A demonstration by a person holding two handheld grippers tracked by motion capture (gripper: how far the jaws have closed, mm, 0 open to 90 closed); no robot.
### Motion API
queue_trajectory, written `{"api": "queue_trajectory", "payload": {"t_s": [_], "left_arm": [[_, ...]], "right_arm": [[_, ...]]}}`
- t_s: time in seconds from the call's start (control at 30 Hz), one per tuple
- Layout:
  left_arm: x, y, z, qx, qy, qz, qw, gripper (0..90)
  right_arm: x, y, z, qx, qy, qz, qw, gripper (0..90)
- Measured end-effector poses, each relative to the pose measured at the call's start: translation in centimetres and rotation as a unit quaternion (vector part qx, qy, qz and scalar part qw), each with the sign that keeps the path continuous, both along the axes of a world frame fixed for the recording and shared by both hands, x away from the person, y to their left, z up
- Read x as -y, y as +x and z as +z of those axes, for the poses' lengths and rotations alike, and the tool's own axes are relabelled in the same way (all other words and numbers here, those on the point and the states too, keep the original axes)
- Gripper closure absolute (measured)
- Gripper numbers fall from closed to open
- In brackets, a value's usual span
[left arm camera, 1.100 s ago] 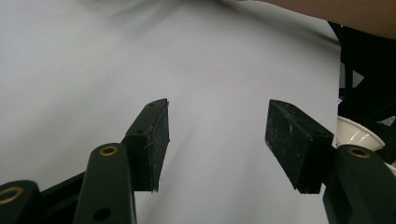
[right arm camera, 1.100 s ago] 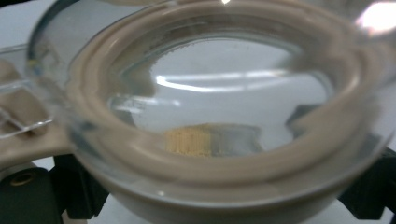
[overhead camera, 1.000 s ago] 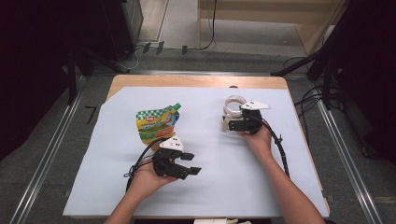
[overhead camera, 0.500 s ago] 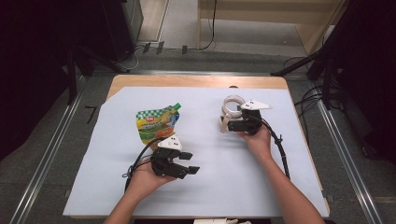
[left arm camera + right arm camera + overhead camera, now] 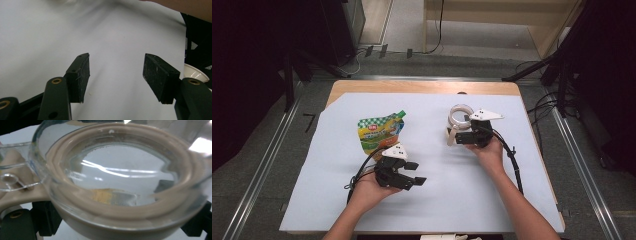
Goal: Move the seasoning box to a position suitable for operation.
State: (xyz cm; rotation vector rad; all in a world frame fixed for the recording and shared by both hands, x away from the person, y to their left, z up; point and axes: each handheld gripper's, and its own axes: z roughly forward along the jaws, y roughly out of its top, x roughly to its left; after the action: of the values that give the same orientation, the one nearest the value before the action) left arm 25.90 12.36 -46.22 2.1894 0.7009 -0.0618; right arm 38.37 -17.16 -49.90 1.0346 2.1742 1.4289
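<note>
The right claw (image 5: 458,137) is clamped on a clear lidded tub (image 5: 120,182) with a beige rim, toward the far right of the surface (image 5: 512,200). The left claw (image 5: 416,173) hangs with its jaws apart and nothing between them, near the front edge. The pouch (image 5: 379,131) lies untouched at the far left. I'd say the work has barely begun: tub gripped, everything else still to do.
</note>
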Motion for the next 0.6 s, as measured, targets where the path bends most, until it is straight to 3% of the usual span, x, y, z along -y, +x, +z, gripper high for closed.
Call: {"api": "queue_trajectory", "payload": {"t_s": [0.47, 0.6], "left_arm": [[0.8, 0.7, -0.1, -0.004, -0.004, -0.010, 0.9999, 39.3], [0.9, 0.7, -0.1, -0.004, -0.004, -0.011, 0.9999, 39.5]], "right_arm": [[0.1, -2.5, 0.2, 0.000, -0.002, 0.014, 0.9999, 12.1], [0.1, -3.6, 0.7, -0.003, 0.009, 0.015, 0.9998, 12.1]]}}
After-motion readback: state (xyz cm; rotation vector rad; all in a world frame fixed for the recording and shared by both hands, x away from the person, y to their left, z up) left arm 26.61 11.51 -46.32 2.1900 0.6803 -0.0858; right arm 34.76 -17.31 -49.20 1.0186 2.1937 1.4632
